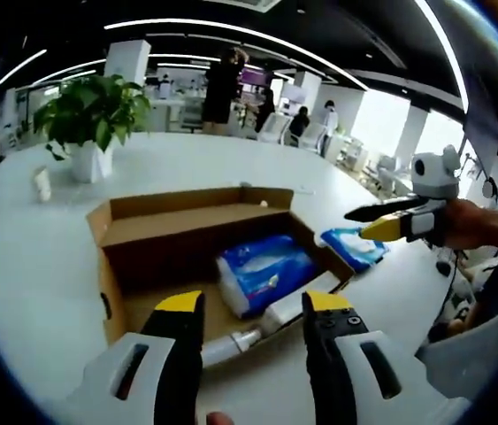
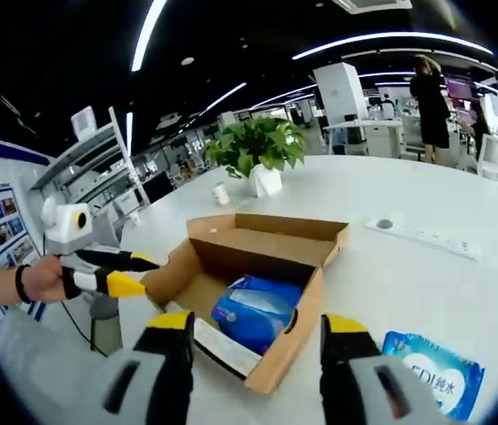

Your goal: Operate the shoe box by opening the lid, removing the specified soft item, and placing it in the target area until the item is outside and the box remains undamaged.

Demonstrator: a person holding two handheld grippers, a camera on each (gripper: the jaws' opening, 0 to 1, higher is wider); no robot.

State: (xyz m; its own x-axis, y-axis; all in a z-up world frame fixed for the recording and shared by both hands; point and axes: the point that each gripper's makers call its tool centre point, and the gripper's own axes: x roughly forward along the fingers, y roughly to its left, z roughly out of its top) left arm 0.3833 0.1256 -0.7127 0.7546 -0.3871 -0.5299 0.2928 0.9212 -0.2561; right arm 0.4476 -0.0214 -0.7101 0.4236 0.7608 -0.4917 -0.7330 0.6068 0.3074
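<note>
An open brown cardboard shoe box (image 1: 116,292) (image 2: 294,341) lies on the white table, its lid (image 1: 197,205) (image 2: 271,228) folded back. Inside lie a blue soft tissue pack (image 1: 262,270) (image 2: 253,312) and a white flat item (image 1: 277,314) (image 2: 224,347) along the near wall. A second blue pack (image 1: 355,246) (image 2: 430,372) lies on the table beside the box. My left gripper (image 1: 256,305) (image 2: 134,273) hovers open at the box's near edge, holding nothing. My right gripper (image 2: 257,326) (image 1: 368,221) is open too, above the box's other side near the outer pack.
A potted plant (image 1: 89,119) (image 2: 257,150) and a small white cup (image 1: 42,183) (image 2: 222,193) stand at the far side of the table. A white power strip (image 2: 425,235) lies beyond the box. People stand in the office background.
</note>
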